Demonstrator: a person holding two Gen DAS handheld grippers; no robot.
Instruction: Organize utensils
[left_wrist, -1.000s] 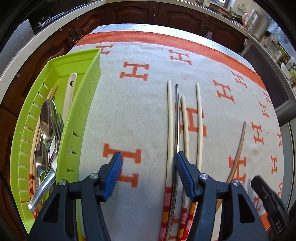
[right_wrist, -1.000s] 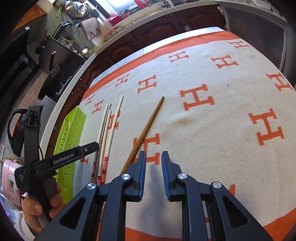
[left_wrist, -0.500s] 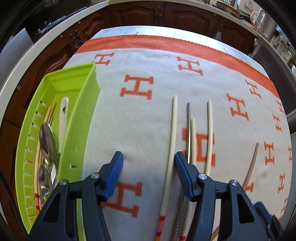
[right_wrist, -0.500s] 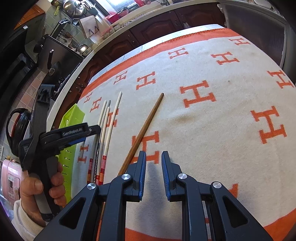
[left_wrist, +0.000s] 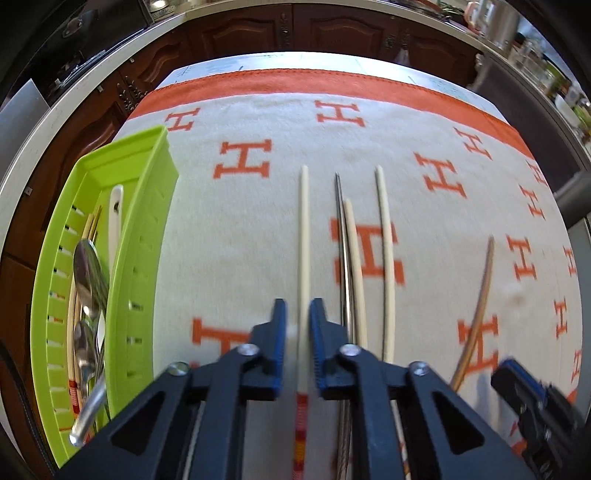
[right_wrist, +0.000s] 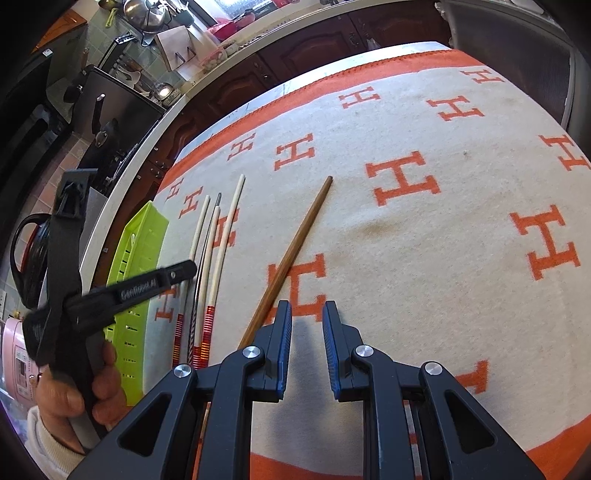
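Several chopsticks lie side by side on the blanket: three cream ones with red-striped ends, a thin metal one (left_wrist: 341, 240) and, further right, a brown wooden one (left_wrist: 480, 295). My left gripper (left_wrist: 297, 321) points down over the leftmost cream chopstick (left_wrist: 304, 229). Its jaws are closing and its blue pads pinch the stick near the striped end. My right gripper (right_wrist: 306, 317) hovers just right of the brown chopstick (right_wrist: 299, 243), with a narrow gap and nothing between its fingers. A green tray (left_wrist: 144, 236) at the left holds spoons (left_wrist: 86, 269), chopsticks and a white handle (left_wrist: 115, 214).
A cream blanket (right_wrist: 424, 258) with orange H marks and an orange border covers the table. Dark wooden cabinets and a counter with kitchenware run behind it. A hand (right_wrist: 70, 395) holds the left gripper beside the tray (right_wrist: 142, 240).
My left gripper has shifted right until the leftmost cream chopstick lies between its jaws, and the jaws have gone from wide apart to pinched on it. The right gripper has stayed put.
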